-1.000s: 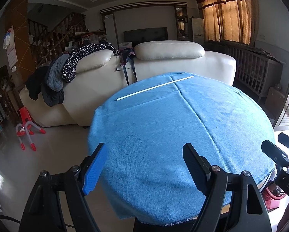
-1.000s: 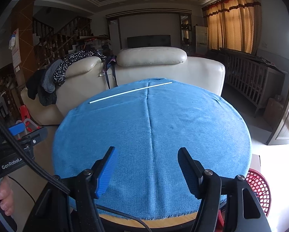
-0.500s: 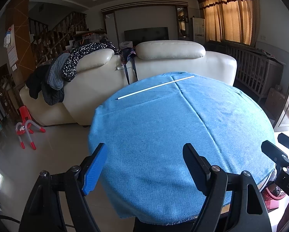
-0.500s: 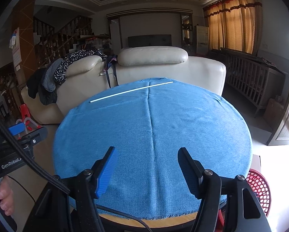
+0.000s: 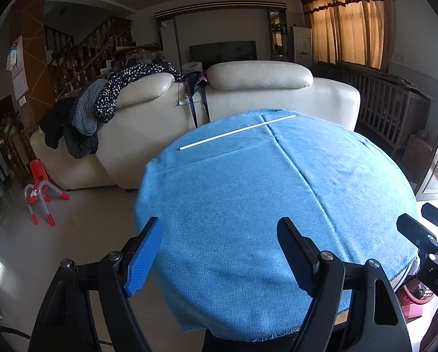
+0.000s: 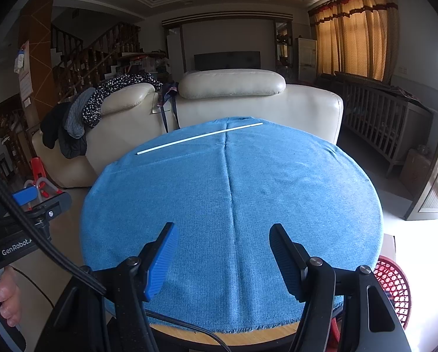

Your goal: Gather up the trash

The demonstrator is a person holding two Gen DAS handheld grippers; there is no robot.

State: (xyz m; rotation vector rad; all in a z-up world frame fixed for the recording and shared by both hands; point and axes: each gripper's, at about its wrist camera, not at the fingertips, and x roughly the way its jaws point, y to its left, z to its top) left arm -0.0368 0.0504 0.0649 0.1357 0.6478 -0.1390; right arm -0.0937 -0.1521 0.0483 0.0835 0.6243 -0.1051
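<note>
Surface: round surface (image 6: 219,336) under a blue cloth (image 6: 230,205), centre crease running away from the cameras.
Trash: thin white stick (image 6: 200,137) lying flat on the cloth at the far edge, across the crease, near the cream sofa (image 6: 248,99).
Left gripper (image 5: 219,252): fingers apart, nothing between them, over the near-left edge.
Right gripper (image 6: 223,253): fingers apart, empty, over the near edge.
Basket: red mesh basket (image 6: 395,284) on the floor, lower right of the surface.

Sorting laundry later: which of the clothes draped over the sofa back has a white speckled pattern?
The dark floral garment, highest on the left headrest; the grey knit and the black coat hanging beside it are plain.
</note>
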